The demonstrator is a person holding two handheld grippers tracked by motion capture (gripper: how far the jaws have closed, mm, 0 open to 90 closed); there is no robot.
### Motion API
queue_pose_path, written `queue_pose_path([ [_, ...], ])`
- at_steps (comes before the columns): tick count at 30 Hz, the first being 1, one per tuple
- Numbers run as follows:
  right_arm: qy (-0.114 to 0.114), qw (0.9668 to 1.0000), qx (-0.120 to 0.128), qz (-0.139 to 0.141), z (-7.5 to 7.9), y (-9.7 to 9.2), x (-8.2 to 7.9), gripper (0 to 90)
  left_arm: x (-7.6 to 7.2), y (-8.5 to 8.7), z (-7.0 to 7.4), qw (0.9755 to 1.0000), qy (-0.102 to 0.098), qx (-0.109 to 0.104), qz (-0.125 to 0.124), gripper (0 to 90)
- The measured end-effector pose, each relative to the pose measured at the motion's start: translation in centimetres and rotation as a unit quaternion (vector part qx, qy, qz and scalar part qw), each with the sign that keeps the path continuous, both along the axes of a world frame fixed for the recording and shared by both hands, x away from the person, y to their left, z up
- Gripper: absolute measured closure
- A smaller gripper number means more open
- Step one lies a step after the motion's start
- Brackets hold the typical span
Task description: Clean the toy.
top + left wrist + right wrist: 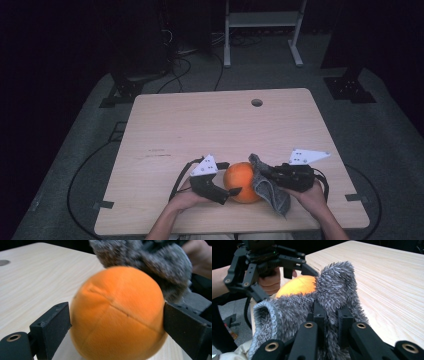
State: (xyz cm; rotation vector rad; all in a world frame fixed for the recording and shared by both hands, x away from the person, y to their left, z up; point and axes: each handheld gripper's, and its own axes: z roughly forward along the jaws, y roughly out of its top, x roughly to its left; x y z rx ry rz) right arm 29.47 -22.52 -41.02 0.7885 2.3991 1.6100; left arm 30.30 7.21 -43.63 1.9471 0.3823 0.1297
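Grey fluffy cloth (329,302) is pinched between the closed jaws of the right gripper (331,312), as seen in the right gripper view, where the fabric bunches up around the two black jaws and hangs down at both sides. Against this cloth an orange ball (117,315) is pressed. The ball is bracketed by the wide-spread jaws of the left gripper (116,325); in the left gripper view each jaw is seen right at the ball's side, though whether the pads actually press on it cannot be told. From the high view, the ball (241,182) is found near the front edge of the wooden table (220,125), between the left gripper (227,182) and the right gripper (265,176), with the cloth (270,186) draped against its right side.
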Motion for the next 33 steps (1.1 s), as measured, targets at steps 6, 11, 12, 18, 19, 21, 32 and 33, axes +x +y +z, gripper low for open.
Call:
queue_pose_path([
  [6,-0.001,0.9999,0.004,-0.012,0.1,-0.3,0.0,80.4,-0.9,-0.2,0.9,0.9994,-0.031,0.008,0.012,34.9],
  [11,-0.024,0.9995,0.014,-0.014,1.5,-0.1,-0.5,80.5,-1.5,0.1,3.0,0.9972,-0.055,0.036,0.036,37.5],
  [12,-0.032,0.9993,0.018,-0.008,1.9,0.2,-0.8,80.5,-1.5,0.2,3.3,0.9973,-0.055,0.032,0.037,37.5],
  [18,-0.065,0.9976,0.018,0.019,3.6,2.3,-2.3,80.5,-2.2,-0.3,4.3,0.9962,-0.058,0.047,0.045,37.5],
  [19,-0.065,0.9976,0.018,0.017,3.5,2.4,-2.2,80.4,-2.3,-0.4,4.4,0.9963,-0.053,0.049,0.046,37.3],
  [21,-0.055,0.9983,0.015,0.01,2.8,2.1,-1.8,80.4,-2.3,-0.8,4.2,0.9972,-0.038,0.054,0.036,33.8],
  [32,-0.02,0.9997,-0.004,-0.013,0.0,1.3,-0.2,80.2,-0.9,0.4,2.2,0.9987,-0.025,0.044,-0.005,13.2],
  [33,-0.02,0.9997,-0.004,-0.013,0.0,1.3,-0.2,80.2,-0.7,0.4,1.8,0.9987,-0.023,0.044,-0.008,12.5],
])
